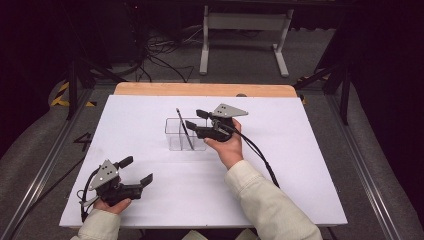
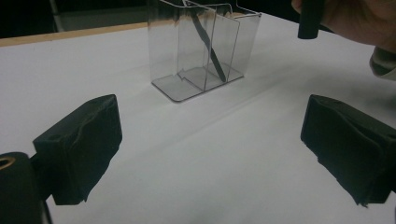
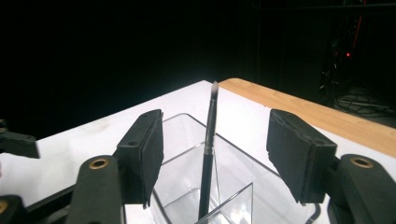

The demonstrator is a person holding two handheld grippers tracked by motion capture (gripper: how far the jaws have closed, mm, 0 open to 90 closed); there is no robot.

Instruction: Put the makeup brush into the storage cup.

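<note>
A clear plastic holder with several compartments stands at the middle of the white table. A thin black brush leans in it, bristles up. My right gripper hovers at the holder's top right, open. In the right gripper view the brush rises between the jaws of the right gripper, and neither pad touches it. My left gripper rests near the table's front left, open and holding nothing. In the left gripper view the holder and brush stand beyond the left gripper.
A white sheet covers the table, with a wooden strip along its far edge. Behind the table stand a white frame and loose cables on the floor. The right gripper's cable trails across the sheet.
</note>
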